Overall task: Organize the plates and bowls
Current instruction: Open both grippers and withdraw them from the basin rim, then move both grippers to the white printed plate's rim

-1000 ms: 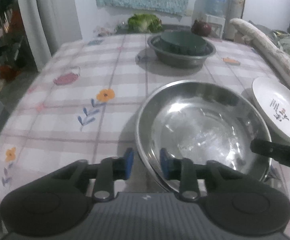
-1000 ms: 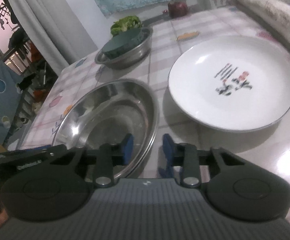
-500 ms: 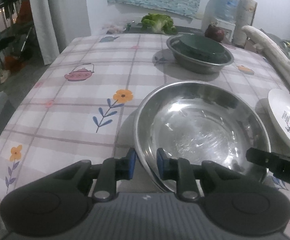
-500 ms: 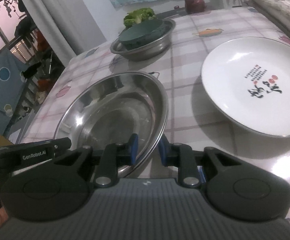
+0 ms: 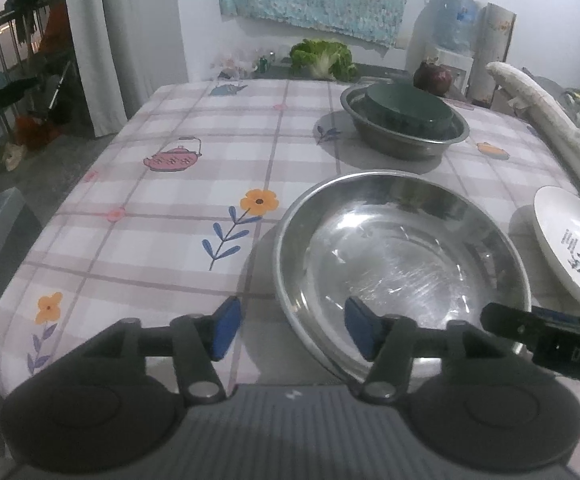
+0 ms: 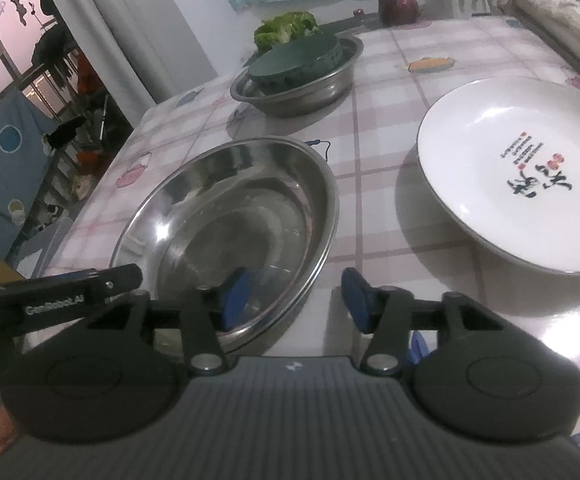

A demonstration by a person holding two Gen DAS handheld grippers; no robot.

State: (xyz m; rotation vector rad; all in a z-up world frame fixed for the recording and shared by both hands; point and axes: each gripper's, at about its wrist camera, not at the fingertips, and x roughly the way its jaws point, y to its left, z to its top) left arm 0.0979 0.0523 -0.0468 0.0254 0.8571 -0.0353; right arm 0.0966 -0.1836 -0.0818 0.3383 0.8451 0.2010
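A leafy green vegetable (image 5: pixel 322 58) and perhaps an onion (image 5: pixel 432 77) sit past the checked tablecloth (image 5: pixel 194 184).

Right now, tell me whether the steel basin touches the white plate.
Apart. The right wrist view shows a strip of checked tablecloth between the steel basin and the white plate.

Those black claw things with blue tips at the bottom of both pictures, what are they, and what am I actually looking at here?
They are hand-held grippers, one in each of a person's hands, each carrying a camera that looks forward along its two fingers. One picture comes from the left gripper, the other from the right gripper. Both are open and hold nothing; each straddles the near rim of the large shiny steel basin on the checked flowered tablecloth. To the right lies a white plate with printed characters. Farther back, a dark green bowl sits upside down in a smaller steel basin, with leafy greens behind.
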